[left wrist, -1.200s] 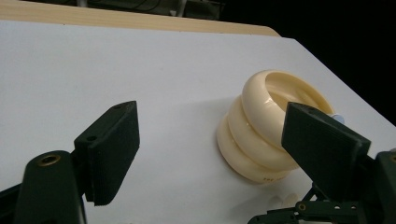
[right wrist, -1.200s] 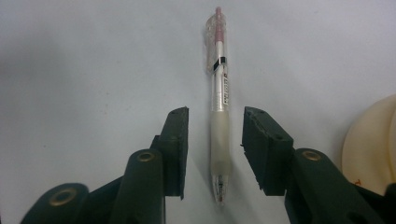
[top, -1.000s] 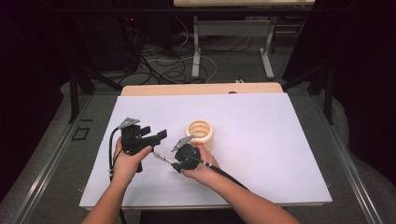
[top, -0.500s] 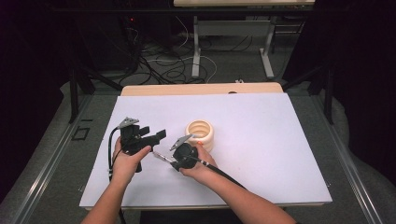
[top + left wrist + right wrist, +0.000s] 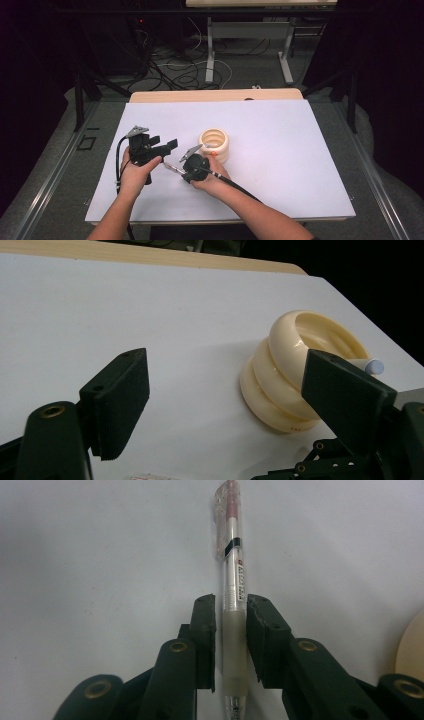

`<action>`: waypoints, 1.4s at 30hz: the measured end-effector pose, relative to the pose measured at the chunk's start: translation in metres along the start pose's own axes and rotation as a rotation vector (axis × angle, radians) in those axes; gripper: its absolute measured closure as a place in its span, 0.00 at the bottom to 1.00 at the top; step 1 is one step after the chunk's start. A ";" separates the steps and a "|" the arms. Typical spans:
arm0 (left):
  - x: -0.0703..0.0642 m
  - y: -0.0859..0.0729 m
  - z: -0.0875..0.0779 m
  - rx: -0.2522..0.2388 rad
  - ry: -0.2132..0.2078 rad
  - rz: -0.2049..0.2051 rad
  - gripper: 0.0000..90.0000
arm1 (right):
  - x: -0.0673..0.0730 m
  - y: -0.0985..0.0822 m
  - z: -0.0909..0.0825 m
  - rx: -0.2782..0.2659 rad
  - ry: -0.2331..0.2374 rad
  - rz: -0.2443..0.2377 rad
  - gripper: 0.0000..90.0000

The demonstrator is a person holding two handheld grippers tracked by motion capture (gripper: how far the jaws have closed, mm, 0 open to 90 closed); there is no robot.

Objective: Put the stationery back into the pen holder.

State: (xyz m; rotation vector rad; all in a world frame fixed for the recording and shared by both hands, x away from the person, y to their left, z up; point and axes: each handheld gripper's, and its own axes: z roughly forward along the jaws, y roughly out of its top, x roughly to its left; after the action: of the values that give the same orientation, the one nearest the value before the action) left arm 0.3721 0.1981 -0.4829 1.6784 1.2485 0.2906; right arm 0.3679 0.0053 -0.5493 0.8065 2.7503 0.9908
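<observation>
A clear pen (image 5: 232,555) with a reddish cap lies on the white sheet, pointing away from my right gripper (image 5: 231,602). The jaws have just been closing with the pen's grip between them, and both pads now sit against its sides. From above, this gripper (image 5: 184,168) points left with the pen (image 5: 171,167) sticking out of it. My left gripper (image 5: 166,146) hovers open and empty just left of a cream ringed holder (image 5: 214,144). In the left gripper view its jaws (image 5: 225,385) frame that holder (image 5: 280,385), from which a white stick end (image 5: 372,365) pokes out.
The white sheet (image 5: 280,130) covers a wooden table whose edge shows at the back (image 5: 215,95). Cables and desk legs lie on the floor beyond. Each gripper trails a black cable toward the person's forearms.
</observation>
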 end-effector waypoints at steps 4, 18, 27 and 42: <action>0.000 0.000 0.000 0.000 0.001 -0.001 0.22 | 0.000 0.001 0.001 0.020 0.002 0.012 0.84; 0.001 0.000 0.000 0.004 0.006 -0.005 0.22 | -0.002 0.007 0.002 0.064 -0.001 0.019 0.89; 0.002 0.001 -0.001 0.009 0.004 -0.001 0.22 | -0.001 0.007 0.002 0.062 -0.008 0.017 0.89; 0.002 0.001 -0.002 -0.001 0.005 -0.002 0.22 | -0.002 0.003 -0.010 -0.004 0.006 0.014 0.89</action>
State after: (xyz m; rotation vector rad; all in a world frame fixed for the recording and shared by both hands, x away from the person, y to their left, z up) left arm 0.3722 0.2008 -0.4817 1.6762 1.2538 0.2942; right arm 0.3688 0.0006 -0.5397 0.8242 2.7509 1.0026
